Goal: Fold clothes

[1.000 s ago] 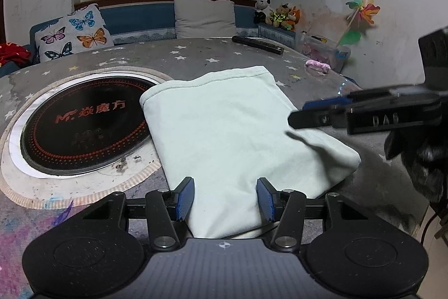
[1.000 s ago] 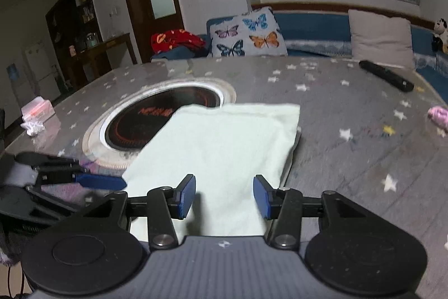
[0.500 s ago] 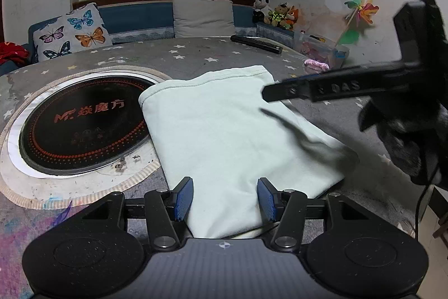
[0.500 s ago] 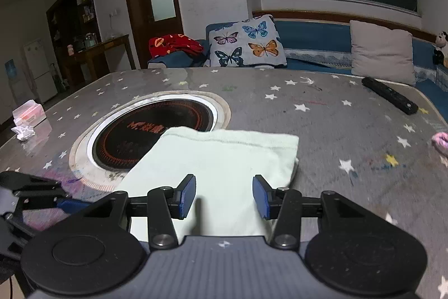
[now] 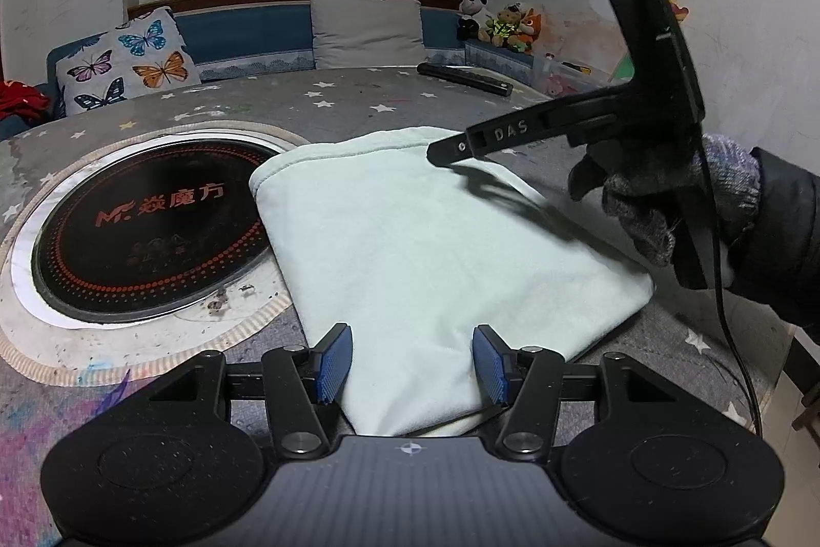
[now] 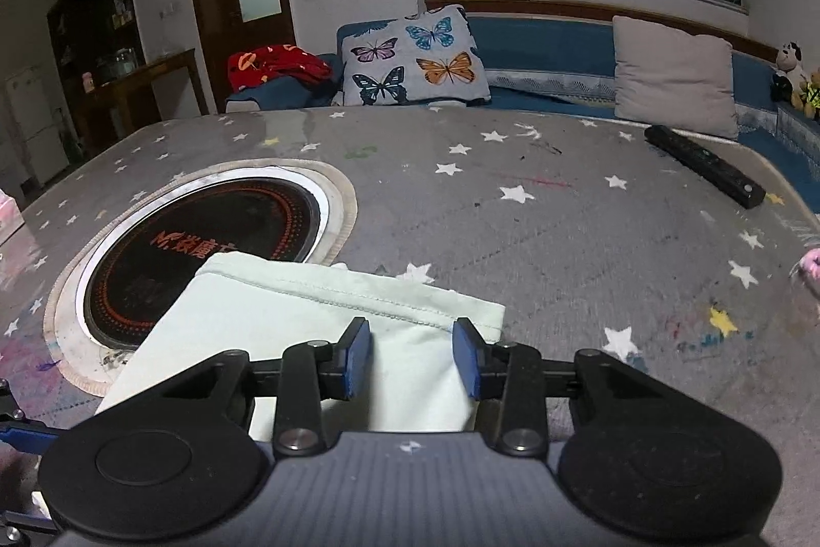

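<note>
Your folded pale-green garment (image 5: 435, 260) lay flat on the star-patterned table (image 6: 564, 229), its left edge overlapping the rim of the round black cooktop (image 5: 148, 229) set into the surface. Your left tool (image 5: 412, 360) was positioned at the garment's near edge with its blue pads (image 5: 333, 360) spread apart and nothing between them. Your right tool (image 6: 412, 355) was likewise spread, its pads either side of the garment's stitched hem corner; from that view I could not tell whether they touched the cloth. In the left view, your gloved right hand (image 5: 671, 198) held that tool raised above the garment's far right side. A black remote (image 6: 704, 173) rested near the far table edge, well apart from the garment.
</note>
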`<state>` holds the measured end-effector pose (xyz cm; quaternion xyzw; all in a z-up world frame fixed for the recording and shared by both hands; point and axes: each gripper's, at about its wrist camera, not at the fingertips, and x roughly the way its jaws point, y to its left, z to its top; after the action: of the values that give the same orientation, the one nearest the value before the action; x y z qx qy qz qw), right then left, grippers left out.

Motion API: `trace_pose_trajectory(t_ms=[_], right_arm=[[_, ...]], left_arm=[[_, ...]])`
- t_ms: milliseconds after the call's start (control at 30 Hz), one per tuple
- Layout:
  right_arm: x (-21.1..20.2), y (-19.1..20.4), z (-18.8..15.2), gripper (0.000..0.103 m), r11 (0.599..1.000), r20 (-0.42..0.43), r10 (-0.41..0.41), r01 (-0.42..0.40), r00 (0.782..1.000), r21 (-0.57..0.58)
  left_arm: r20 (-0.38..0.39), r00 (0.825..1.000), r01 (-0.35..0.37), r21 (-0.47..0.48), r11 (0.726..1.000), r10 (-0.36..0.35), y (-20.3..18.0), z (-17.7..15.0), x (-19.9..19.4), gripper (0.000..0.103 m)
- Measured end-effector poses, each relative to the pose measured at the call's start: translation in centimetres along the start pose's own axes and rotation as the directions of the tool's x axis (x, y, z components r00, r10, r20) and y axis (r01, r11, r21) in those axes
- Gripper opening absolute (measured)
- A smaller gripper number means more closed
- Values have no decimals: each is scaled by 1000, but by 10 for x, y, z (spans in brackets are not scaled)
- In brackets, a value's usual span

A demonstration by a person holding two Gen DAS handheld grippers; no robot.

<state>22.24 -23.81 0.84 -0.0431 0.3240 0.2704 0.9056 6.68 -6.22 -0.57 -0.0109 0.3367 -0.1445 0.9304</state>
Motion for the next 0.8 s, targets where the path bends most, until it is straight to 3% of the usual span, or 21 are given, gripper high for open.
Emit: trace_pose_trajectory(t_ms=[533,800], right_arm=[[2,16,19,37,999,3,40,-40,999,-21],[32,27,21,29,999,-55,34,-36,998,-36]], left_arm=[[2,1000,6,-4,1000,-6,-1,0,-2,60],[4,1000,9,-2,1000,-9,0,-1,-2,60]])
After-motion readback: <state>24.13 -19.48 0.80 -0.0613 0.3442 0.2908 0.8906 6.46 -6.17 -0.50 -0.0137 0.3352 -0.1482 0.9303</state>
